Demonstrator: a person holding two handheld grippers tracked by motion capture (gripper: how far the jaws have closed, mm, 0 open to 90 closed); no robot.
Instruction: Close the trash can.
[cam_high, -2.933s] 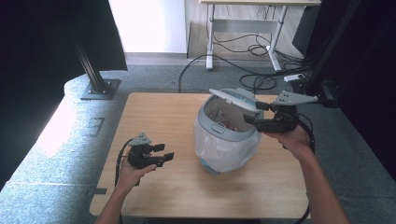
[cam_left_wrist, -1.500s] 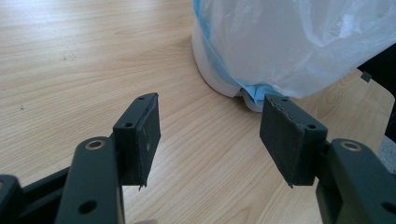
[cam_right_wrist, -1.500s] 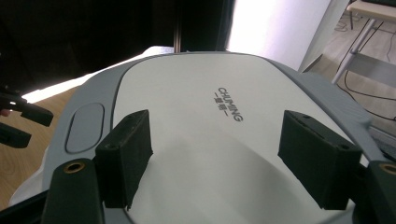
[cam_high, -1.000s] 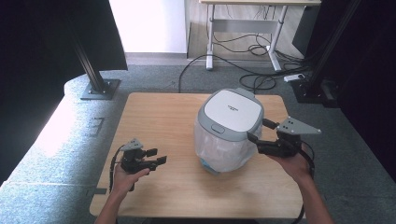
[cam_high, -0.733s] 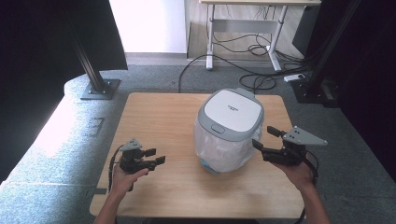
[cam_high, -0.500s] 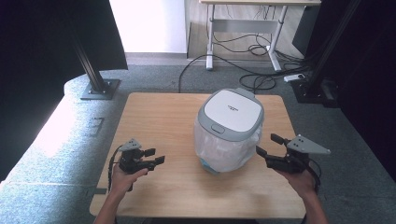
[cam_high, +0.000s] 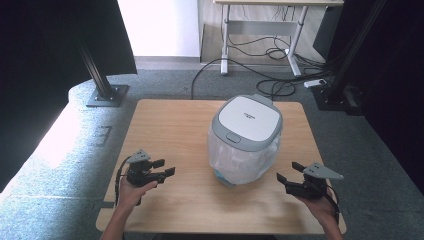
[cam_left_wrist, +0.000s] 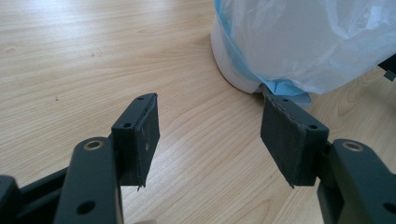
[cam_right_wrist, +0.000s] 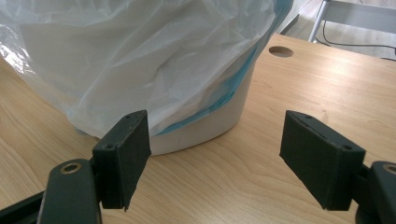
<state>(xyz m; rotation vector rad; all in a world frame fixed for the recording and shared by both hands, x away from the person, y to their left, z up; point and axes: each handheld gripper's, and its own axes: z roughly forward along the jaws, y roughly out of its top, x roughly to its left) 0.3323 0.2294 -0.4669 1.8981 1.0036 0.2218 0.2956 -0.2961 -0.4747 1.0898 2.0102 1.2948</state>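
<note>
One bin (cam_high: 246, 140) is standing near the middle of the worktop (cam_high: 170, 130), wrapped in one white bag (cam_high: 240, 160) with a blue edge, and its single grey-and-white lid (cam_high: 248, 121) is sitting shut on top. Two tools are being held low at either side. The left tool (cam_high: 165, 169) is being kept released, nothing between its jaws, well apart from the bin. The right tool (cam_high: 289, 172) is likewise being held released and empty — just beside the bin's base. The lid-closing step is judged to be finished, and the hands are being parked. Little more is being called for next — at most, the loose bag might be tidied.
</note>
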